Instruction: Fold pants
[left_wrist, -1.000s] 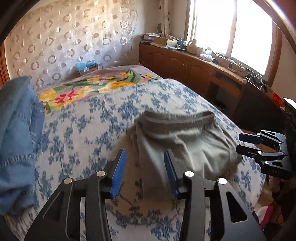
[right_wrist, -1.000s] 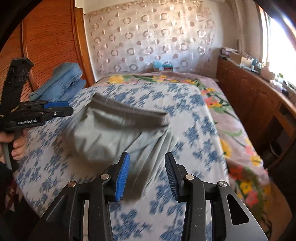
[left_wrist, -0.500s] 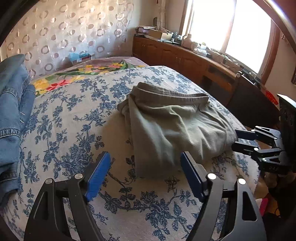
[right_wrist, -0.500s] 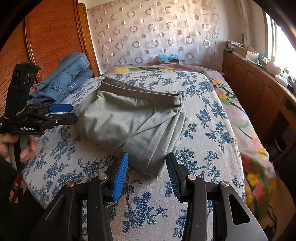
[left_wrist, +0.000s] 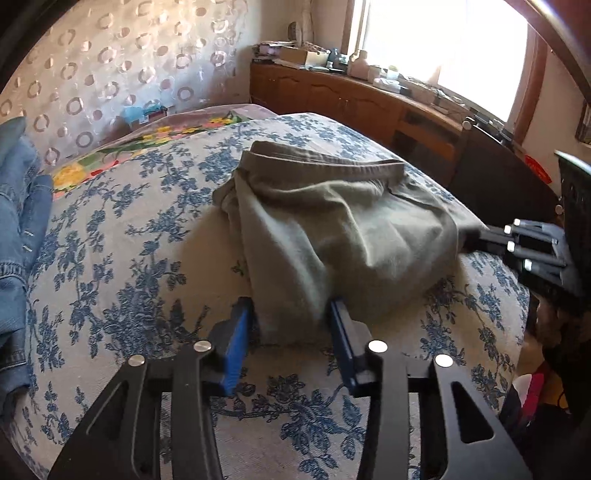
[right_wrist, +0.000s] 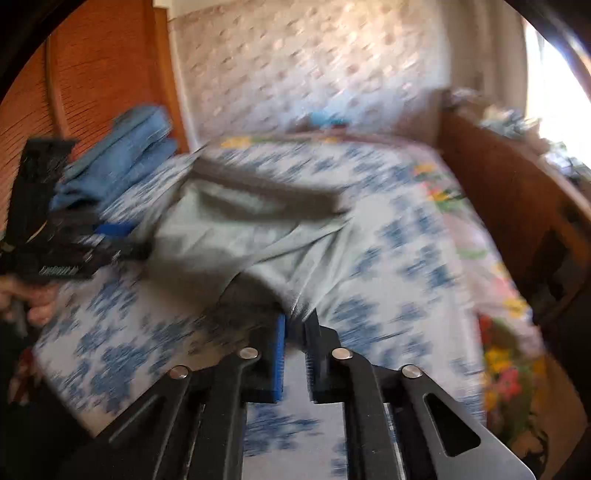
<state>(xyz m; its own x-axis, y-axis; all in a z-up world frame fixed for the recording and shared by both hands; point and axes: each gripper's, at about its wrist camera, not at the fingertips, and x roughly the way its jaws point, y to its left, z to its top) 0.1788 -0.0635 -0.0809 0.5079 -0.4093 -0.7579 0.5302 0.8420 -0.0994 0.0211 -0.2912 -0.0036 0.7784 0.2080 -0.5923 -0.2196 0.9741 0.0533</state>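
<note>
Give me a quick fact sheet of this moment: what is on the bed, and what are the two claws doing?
place: bed with a blue-flowered cover
item worked on: grey-green pants, folded into a bundle, waistband at the far edge
left gripper: fingers on either side of the near corner of the pants, not yet fully closed
right gripper: closed on an edge of the pants; this view is blurred
also there: jeans at the bed's side
window: bright, behind a wooden cabinet

- Your grey-green soft cotton pants look matt, creased, with a thicker ribbed waistband.
- The blue-flowered woven bedspread under them is coarse and dull.
- Your left tongs show matt black plastic arms, ridged blue rubber pads, and shiny metal rivets.
- The blue denim jeans look rough, stitched.
- The brown wooden cabinet looks smooth and slightly glossy.
</note>
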